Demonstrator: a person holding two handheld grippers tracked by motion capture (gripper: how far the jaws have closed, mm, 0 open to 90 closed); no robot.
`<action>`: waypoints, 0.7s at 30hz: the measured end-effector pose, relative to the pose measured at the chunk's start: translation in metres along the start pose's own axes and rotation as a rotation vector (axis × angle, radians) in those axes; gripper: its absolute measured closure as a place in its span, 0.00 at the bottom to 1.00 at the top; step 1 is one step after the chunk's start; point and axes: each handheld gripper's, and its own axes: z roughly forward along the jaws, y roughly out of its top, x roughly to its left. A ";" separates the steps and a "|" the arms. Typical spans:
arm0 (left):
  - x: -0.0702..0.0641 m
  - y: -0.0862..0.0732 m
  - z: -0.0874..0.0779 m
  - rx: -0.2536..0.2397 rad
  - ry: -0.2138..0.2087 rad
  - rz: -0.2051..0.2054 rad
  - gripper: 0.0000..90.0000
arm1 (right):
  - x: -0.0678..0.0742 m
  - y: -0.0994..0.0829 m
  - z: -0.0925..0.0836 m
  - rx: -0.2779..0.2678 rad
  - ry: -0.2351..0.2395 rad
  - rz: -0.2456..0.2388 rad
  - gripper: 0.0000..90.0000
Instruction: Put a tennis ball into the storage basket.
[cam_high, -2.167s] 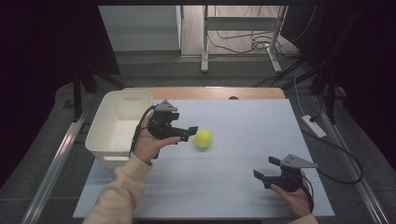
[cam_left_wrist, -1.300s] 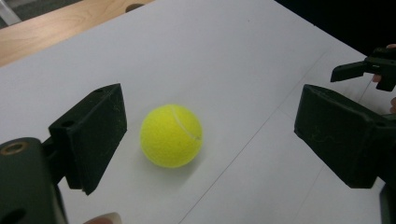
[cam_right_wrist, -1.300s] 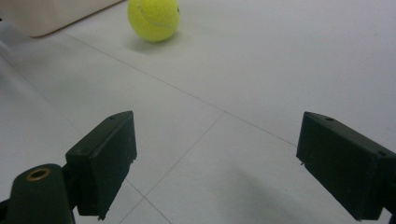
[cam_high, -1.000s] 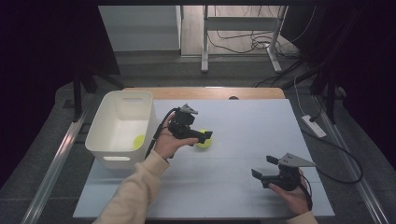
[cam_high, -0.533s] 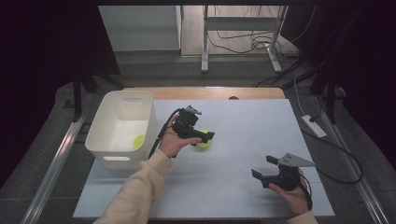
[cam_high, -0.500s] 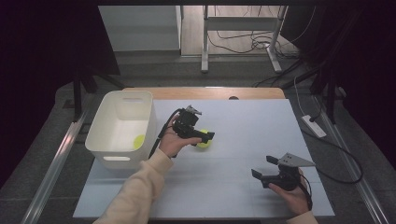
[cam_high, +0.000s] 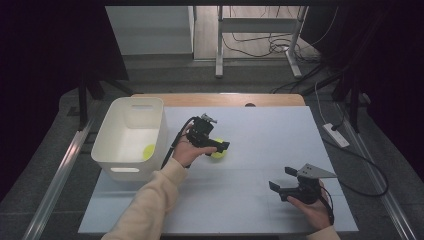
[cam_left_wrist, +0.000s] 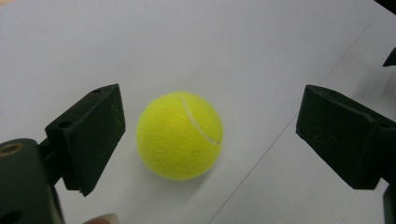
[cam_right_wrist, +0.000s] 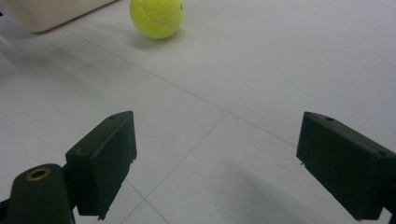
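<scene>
The left gripper (cam_high: 218, 146) hung low over the middle of the table (cam_high: 280, 135), just right of the white bin (cam_high: 112, 150), with a yellow tennis ball (cam_high: 218, 153) resting on the pale surface partly under its tips. In the left gripper view the ball (cam_left_wrist: 180, 135) sat on the table between the two black jaws, nearer the left one; both pads stood clear of it, with a narrow gap on one side and a wide gap on the other, so the jaws were spread wide and held nothing. A fingertip (cam_left_wrist: 100, 218) of the person's hand peeked in at the bottom edge of that view. A second yellow ball (cam_high: 148, 151) lay inside the bin, against its right wall. The right gripper (cam_high: 280, 180) rested near the front right part of the table, well apart from the ball, its jaws likewise wide and empty. From the right gripper view the ball (cam_right_wrist: 156, 17) showed far off on the table, beside a corner of the bin (cam_right_wrist: 51, 11), with bare table between the jaws.
</scene>
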 end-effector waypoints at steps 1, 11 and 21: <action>0.001 0.000 0.002 0.002 0.002 -0.002 0.10 | 0.000 0.000 0.000 0.000 0.000 -0.001 0.13; 0.008 -0.001 0.015 0.041 0.005 -0.015 0.09 | 0.001 -0.001 -0.001 0.001 -0.004 0.000 0.13; 0.015 -0.003 0.029 0.082 0.006 -0.031 0.09 | 0.001 -0.001 -0.001 0.001 -0.002 0.002 0.13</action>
